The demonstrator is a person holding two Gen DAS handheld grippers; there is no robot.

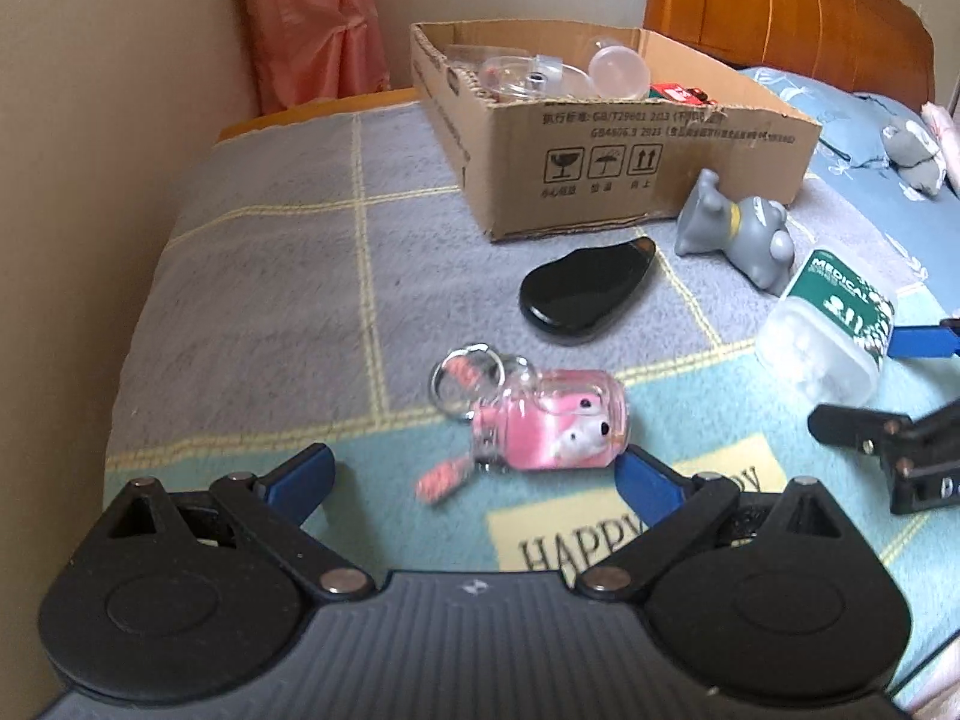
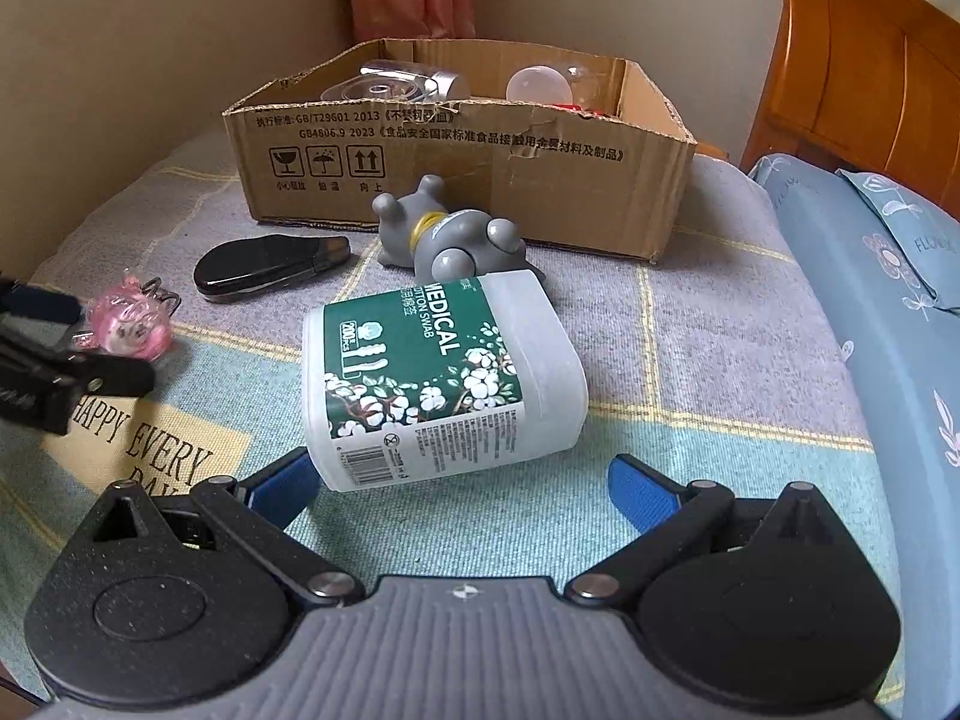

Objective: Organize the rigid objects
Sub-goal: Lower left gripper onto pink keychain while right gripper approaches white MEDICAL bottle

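Observation:
A pink keychain charm (image 1: 549,429) with a metal ring lies on the blanket between the wide-open fingers of my left gripper (image 1: 474,471); its right end is at the right fingertip (image 1: 645,480). It also shows in the right wrist view (image 2: 129,327). A cotton swab box (image 2: 441,378) with a green label lies on its side just ahead of my open right gripper (image 2: 462,483), its near corner by the left fingertip (image 2: 285,483). The box shows in the left view (image 1: 825,327). A black case (image 1: 585,285) and a grey toy figure (image 1: 735,228) lie nearby.
An open cardboard box (image 1: 600,156) holding clear plastic items stands at the back of the bed, also in the right view (image 2: 462,162). A wall runs on the left. A wooden headboard (image 2: 870,72) and blue pillows (image 2: 888,276) are on the right.

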